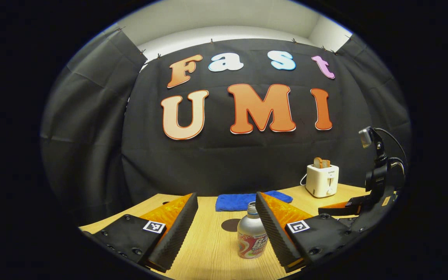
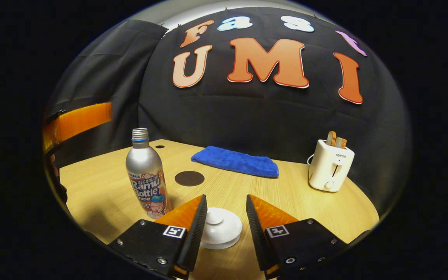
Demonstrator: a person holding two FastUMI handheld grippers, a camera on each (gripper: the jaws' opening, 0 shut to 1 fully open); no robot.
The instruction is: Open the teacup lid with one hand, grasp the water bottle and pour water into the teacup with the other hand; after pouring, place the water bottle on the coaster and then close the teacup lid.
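A silver water bottle (image 1: pixel 250 237) with a colourful label stands upright on the wooden table, uncapped. It is between my left gripper's (image 1: pixel 226 195) open jaws, close to the right-hand finger and apart from the other. In the right gripper view the bottle (image 2: pixel 146 179) stands at the left. My right gripper (image 2: pixel 226 197) is open, its fingers either side of the white teacup lid (image 2: pixel 220 228), not pressing on it. The cup below the lid is hidden. A dark round coaster (image 2: pixel 189 178) lies behind the bottle, also seen as the coaster (image 1: pixel 230 224) in the left gripper view.
A folded blue cloth (image 2: pixel 236 161) lies near the back wall. A white toaster (image 2: pixel 330 169) with bread slices stands at the back right. In the left gripper view the right gripper (image 1: pixel 338 208) and its camera mount are at the right; toaster (image 1: pixel 322 180) behind it.
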